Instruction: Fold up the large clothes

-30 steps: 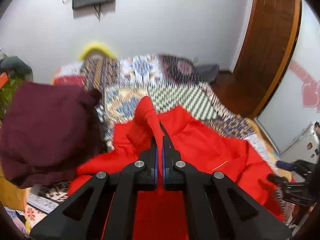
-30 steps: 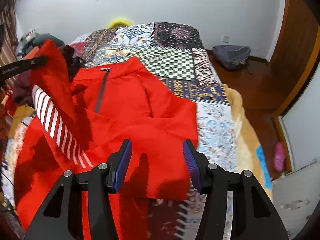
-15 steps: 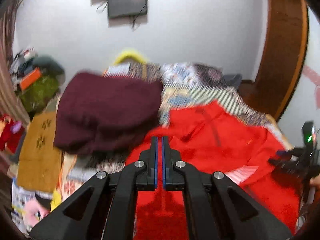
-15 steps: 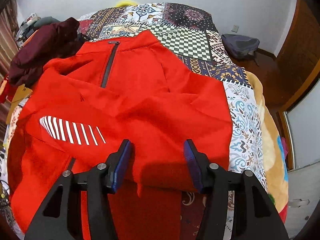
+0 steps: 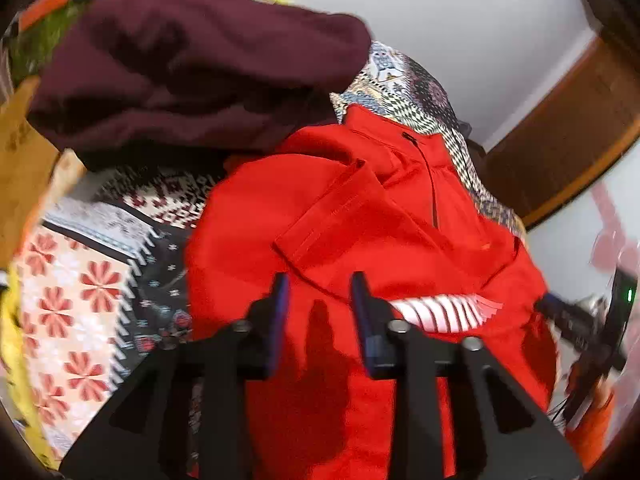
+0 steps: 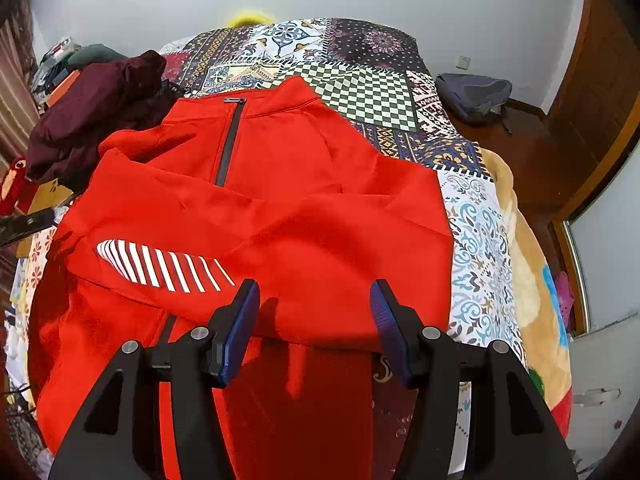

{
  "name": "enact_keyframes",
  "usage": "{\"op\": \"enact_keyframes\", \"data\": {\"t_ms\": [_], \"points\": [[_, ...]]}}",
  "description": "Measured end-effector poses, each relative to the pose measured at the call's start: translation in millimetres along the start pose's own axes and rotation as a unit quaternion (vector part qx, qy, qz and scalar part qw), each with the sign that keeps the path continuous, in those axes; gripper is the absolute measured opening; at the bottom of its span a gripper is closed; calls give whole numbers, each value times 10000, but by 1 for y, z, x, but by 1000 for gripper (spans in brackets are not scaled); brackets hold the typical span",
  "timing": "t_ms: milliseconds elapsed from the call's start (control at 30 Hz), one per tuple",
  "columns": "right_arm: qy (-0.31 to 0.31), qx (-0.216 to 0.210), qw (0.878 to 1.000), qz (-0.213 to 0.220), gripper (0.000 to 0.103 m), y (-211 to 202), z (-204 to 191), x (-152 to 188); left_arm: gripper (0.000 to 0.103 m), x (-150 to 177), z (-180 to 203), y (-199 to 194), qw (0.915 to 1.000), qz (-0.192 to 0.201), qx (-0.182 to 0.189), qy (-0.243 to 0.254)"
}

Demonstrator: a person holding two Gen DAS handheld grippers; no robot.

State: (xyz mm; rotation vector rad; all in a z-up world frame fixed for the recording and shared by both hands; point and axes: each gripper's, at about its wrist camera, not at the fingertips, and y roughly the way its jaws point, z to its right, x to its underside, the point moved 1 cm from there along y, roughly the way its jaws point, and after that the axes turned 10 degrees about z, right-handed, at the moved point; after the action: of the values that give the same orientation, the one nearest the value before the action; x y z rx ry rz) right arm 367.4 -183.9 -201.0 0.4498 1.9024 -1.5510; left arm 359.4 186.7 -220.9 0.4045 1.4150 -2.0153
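Observation:
A large red zip jacket [image 6: 288,200] lies face up on the patchwork bed, both sleeves folded across the chest; the upper sleeve shows a white striped patch [image 6: 164,268]. The jacket also fills the left wrist view [image 5: 360,240], with a sleeve cuff [image 5: 320,220] lying flat on it. My left gripper [image 5: 320,300] is open and empty, just above the jacket's left side. My right gripper [image 6: 314,300] is open and empty, above the folded sleeves near the jacket's lower middle. The right gripper also shows in the left wrist view [image 5: 580,332].
A dark maroon garment [image 6: 96,112] is heaped at the bed's left, touching the jacket's shoulder; it looms close in the left wrist view [image 5: 192,56]. The patchwork quilt [image 6: 360,92] extends behind. A grey backpack [image 6: 472,92] lies on the floor by a wooden door [image 6: 600,92].
My left gripper carried the red sleeve across the jacket, laid it down and opened, then dropped lower toward the jacket's left side. My right gripper stayed open and barely moved.

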Motion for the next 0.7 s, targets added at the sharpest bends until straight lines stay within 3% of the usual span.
{"op": "enact_keyframes", "data": {"t_ms": [100, 267, 400, 500, 533, 600, 700], "points": [[-10, 58, 10000, 38, 53, -5, 1, 1, 38, -1, -7, 24, 9990, -307, 63, -316], [189, 27, 9997, 158, 53, -16, 10, 4, 38, 3, -12, 57, 9978, -522, -84, -404], [368, 30, 9991, 200, 53, -19, 17, 8, 38, -2, -10, 66, 9984, -367, -124, -411], [346, 100, 9991, 203, 54, -18, 19, 8, 37, -6, 0, 70, 9994, -262, -211, -49], [317, 127, 9992, 201, 54, -18, 19, 8, 34, -6, 4, 71, 9993, -228, -285, 88], [249, 181, 9993, 216, 53, -19, 18, 7, 14, -7, 10, 74, 9979, -175, -502, 372], [220, 177, 9993, 260, 53, -21, 17, 6, 5, -7, 14, 68, 9983, -100, -450, 358]]}}
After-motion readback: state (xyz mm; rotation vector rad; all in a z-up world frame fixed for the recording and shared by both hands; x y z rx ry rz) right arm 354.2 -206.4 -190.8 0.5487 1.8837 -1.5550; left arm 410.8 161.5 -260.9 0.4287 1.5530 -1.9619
